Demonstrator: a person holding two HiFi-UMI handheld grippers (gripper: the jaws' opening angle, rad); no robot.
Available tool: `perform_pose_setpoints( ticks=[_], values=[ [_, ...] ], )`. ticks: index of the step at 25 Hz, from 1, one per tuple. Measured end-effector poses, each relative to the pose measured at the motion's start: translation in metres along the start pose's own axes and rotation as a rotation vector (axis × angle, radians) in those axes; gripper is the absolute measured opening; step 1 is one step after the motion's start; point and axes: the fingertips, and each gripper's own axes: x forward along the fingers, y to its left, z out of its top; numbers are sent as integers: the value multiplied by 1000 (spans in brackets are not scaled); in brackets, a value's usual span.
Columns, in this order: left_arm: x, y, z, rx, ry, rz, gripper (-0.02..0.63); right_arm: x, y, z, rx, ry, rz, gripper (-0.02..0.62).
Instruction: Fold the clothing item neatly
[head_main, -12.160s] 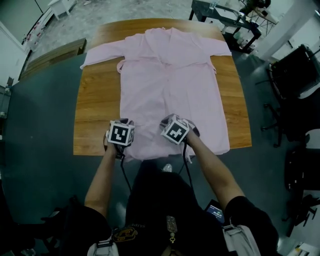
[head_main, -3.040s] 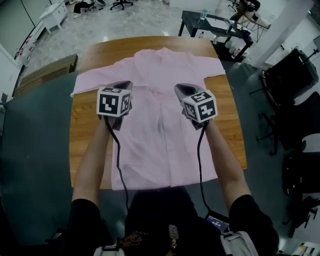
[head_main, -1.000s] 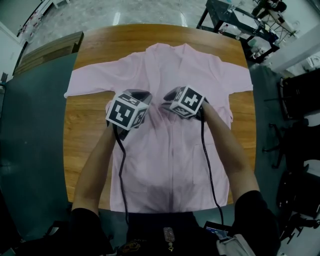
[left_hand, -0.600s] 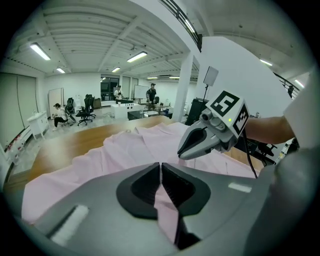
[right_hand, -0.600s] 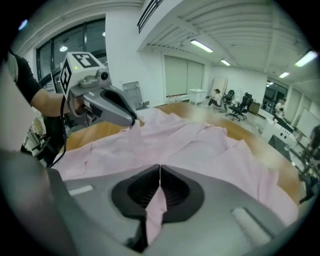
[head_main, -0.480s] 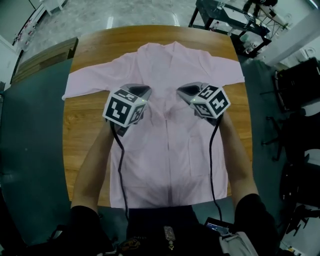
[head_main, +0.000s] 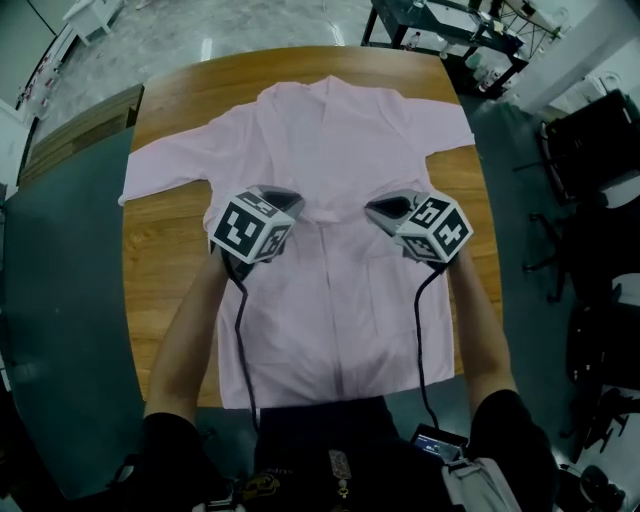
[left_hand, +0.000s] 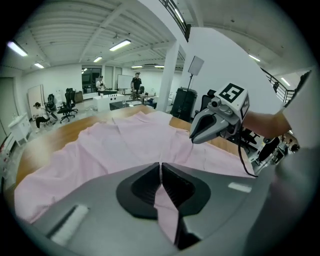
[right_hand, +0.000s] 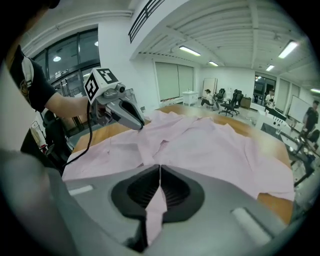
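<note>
Workshop floor of grey concrete, with a wooden table (head_main: 170, 250) at the centre and black office chairs (head_main: 590, 140) off beyond its right edge. Spread flat over most of the table: a pale pink shirt (head_main: 340, 130), front side up, collar toward the far edge, sleeves stretched toward the left and right edges, hem at the near edge. Reaching in from the near edge, two bare forearms, roughly parallel, one on each side of the shirt's front opening, with black cables trailing back along them. Left gripper (head_main: 296, 198) angled forward and down at chest level, nose turned slightly inward, jaws closed on a pinch of pink cloth. Right gripper (head_main: 372, 208) mirrored opposite it, also angled down, jaws likewise clamped on a pinch of the cloth. Small puckered folds in the fabric near the opening between the two. On each gripper's cube, black-and-white square markers, no readable lettering.
</note>
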Motion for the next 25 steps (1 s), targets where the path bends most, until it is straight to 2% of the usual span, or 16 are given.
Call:
perform_pose_setpoints(
  ticks=[4, 6, 8, 10, 15, 21, 25],
  values=[
    [21, -24, -33, 18, 86, -61, 25, 15, 14, -36, -22, 123, 53, 11],
    [31, -35, -49, 30, 125, -75, 34, 21, 29, -46, -39, 137, 118, 23],
    [38, -45, -60, 42, 150, -88, 73, 20, 45, -46, -63, 113, 192, 131],
    [41, -53, -64, 52, 156, -100, 120, 15, 50, -38, -85, 84, 220, 164],
    [34, -60, -50, 73, 112, -104, 214, -1, 40, -2, -113, -5, 191, 164],
    [27, -39, -30, 29, 42, -11, 216, 14, 27, 28, -150, -29, 135, 164],
    [33, -24, -42, -23, 63, 38, 179, 62, 19, 24, -267, 77, 107, 156]
  ],
)
